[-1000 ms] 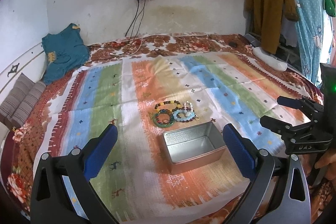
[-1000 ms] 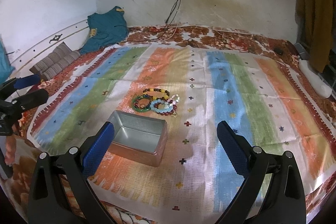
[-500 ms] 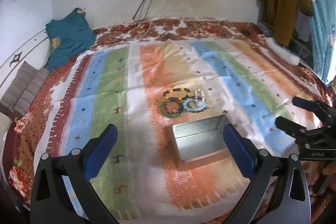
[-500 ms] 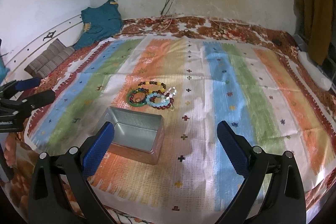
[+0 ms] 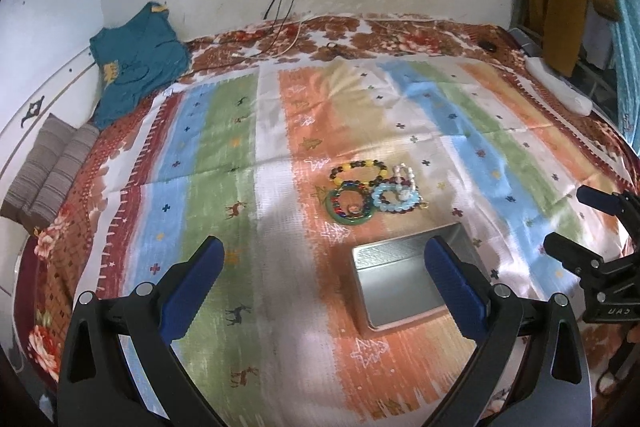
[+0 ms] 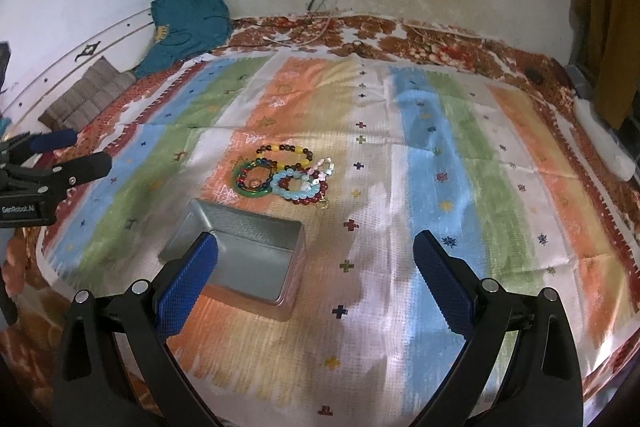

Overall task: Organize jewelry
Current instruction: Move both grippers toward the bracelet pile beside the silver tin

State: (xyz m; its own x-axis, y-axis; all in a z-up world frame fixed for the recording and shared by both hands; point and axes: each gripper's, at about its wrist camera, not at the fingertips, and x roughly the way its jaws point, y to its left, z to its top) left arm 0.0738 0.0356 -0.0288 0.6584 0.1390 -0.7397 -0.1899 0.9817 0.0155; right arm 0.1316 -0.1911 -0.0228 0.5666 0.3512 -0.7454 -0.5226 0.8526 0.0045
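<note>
Striped in orange, green, blue and white, the cloth (image 5: 240, 155) covers most of the bed and carries everything the task needs. On it sits the open metal tin (image 5: 396, 279), empty as far as can be seen, its long axis running roughly left to right across both views. Just beyond the tin's far edge, close but not touching it, lies the cluster of bead bracelets (image 5: 372, 191): a green ring, a pale blue strand, a white one, and an amber and dark strand, overlapping one another.

Both tools hover above the cloth with nothing in them. The left gripper (image 5: 324, 283) has its blue pads spread wide; the bracelets lie ahead of it and slightly to its right. The right gripper (image 6: 316, 279) is equally wide, with the bracelets ahead and to its left, past the tin. Neither looks clearly nearer; the left one seems more squarely lined up.

Readable writing: "GenRobot.AI" on the left tool's body in the right wrist view, and "UAS"-like letters, unclear, on the right tool in the left wrist view.
</note>
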